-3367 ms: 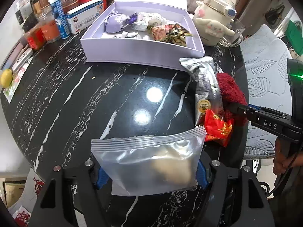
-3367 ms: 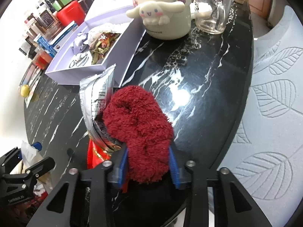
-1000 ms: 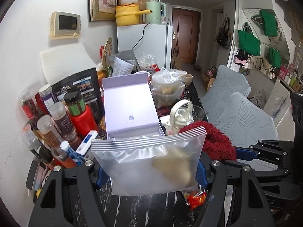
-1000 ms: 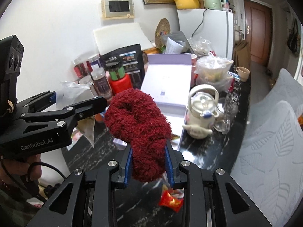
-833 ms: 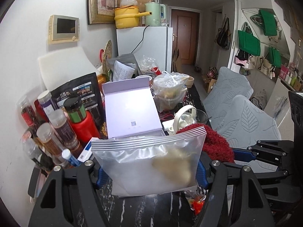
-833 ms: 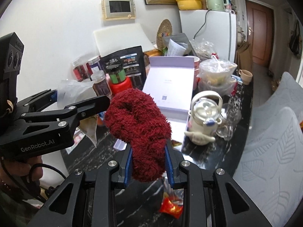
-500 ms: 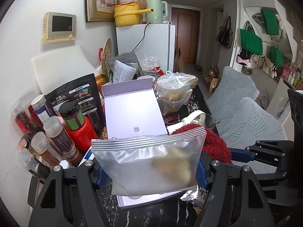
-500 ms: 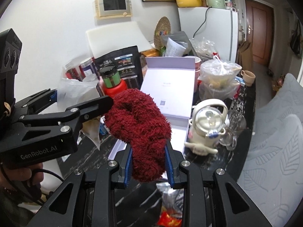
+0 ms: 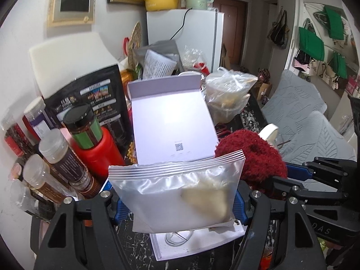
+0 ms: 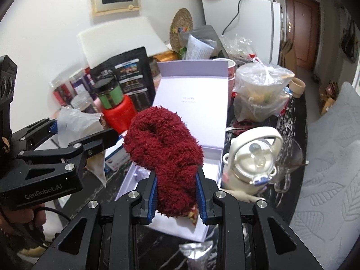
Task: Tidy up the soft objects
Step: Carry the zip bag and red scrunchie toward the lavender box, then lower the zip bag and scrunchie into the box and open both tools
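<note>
Our left tool point(image 9: 177, 202) pinches the frosted zip-seal plastic bag point(image 9: 177, 193) by its side edges above the open lilac cardboard box point(image 9: 173, 130); it looks light, limp and slippery. Our right tool point(image 10: 176, 196) clamps the fluffy dark-red sock point(image 10: 164, 155), soft and compressible, mid-body over the same box.

Bright even indoor light; glare on box lid point(image 9: 171, 121); strong fisheye bending, dark corners; slight motion blur.
</note>
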Demonstrator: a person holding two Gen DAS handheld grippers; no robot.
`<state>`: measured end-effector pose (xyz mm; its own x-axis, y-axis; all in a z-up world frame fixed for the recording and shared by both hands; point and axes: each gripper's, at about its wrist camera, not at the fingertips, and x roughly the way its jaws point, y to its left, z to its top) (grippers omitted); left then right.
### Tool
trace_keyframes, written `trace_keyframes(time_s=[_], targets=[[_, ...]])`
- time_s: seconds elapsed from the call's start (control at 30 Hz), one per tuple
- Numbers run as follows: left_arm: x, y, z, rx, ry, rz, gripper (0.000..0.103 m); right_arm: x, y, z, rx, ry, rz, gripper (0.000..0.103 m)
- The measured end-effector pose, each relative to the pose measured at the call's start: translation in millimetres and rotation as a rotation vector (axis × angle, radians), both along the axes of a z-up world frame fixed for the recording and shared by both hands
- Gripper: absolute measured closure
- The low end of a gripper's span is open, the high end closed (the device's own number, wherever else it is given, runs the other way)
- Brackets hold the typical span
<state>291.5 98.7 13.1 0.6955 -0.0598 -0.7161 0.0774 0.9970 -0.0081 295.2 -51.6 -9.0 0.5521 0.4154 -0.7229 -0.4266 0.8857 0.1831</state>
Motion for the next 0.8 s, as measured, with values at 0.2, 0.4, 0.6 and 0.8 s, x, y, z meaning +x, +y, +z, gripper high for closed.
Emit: trace_keyframes(time_s=[0.2,0.4,0.6,0.8], targets=[[16.7,11.2,-33.1,-0.004,0.071,0.023,0.031,20.4,12.4,-25.6,-0.029,0.036,-0.023,0.074],[23.5,24.4,-67.6,-0.024,0.157,0.048,0.031,29.6,21.9,-54.7,-0.051,0.085,-0.033,0.074],[25.9,30.0,-98.4,-0.027,0.231,0.061,0.031,35.3,32.4,-81.0,-0.067,0.145,-0.017,0.074],[29.6,31.2,-122.5,-0.02,0.28,0.058,0.031,35.8,39.3,-102.9,-0.089,0.186,-0.01,0.074]])
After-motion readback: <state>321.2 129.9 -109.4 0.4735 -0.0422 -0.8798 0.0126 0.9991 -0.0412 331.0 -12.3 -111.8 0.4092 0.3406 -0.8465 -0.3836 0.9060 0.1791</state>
